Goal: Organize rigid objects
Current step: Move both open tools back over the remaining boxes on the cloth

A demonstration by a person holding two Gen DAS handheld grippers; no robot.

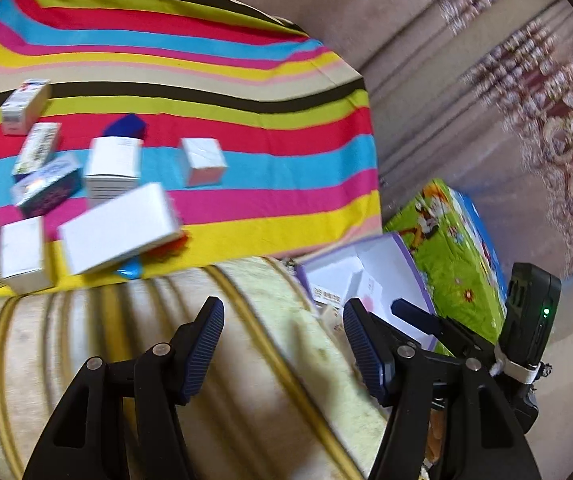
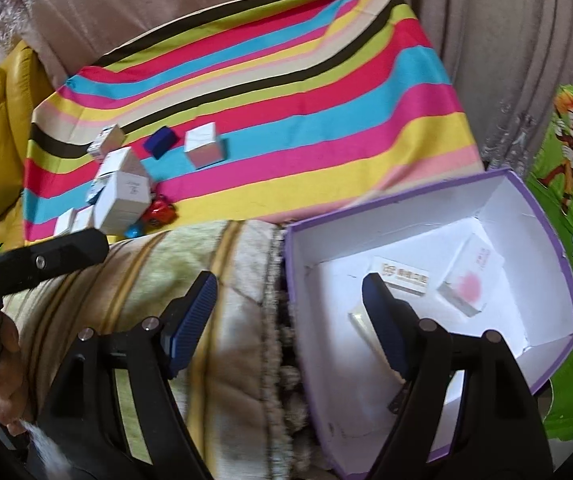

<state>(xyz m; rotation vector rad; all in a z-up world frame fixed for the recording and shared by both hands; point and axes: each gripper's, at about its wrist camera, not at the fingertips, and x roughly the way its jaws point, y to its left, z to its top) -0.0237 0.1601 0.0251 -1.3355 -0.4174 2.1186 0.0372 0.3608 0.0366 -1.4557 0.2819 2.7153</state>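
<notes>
Several small boxes lie on a striped cloth (image 1: 246,80), among them a long white box (image 1: 118,228), a white cube (image 1: 204,160) and a dark blue box (image 1: 126,126). My left gripper (image 1: 284,344) hangs open over a beige blanket (image 1: 126,340) with nothing between its fingers. To its right stands a purple-rimmed open box (image 2: 542,232). Inside it lie a box with a pink spot (image 2: 470,280) and a labelled box (image 2: 400,274). My right gripper (image 2: 288,320) is open and empty, straddling the near left wall of that box, its right finger over the inside.
A green cartoon mat (image 2: 566,200) lies under and right of the purple-rimmed box. A red toy car (image 2: 158,210) sits beside the white boxes on the cloth's near edge. A yellow cushion (image 2: 2,120) is at the far left. A hand (image 2: 6,360) holds the left gripper's handle.
</notes>
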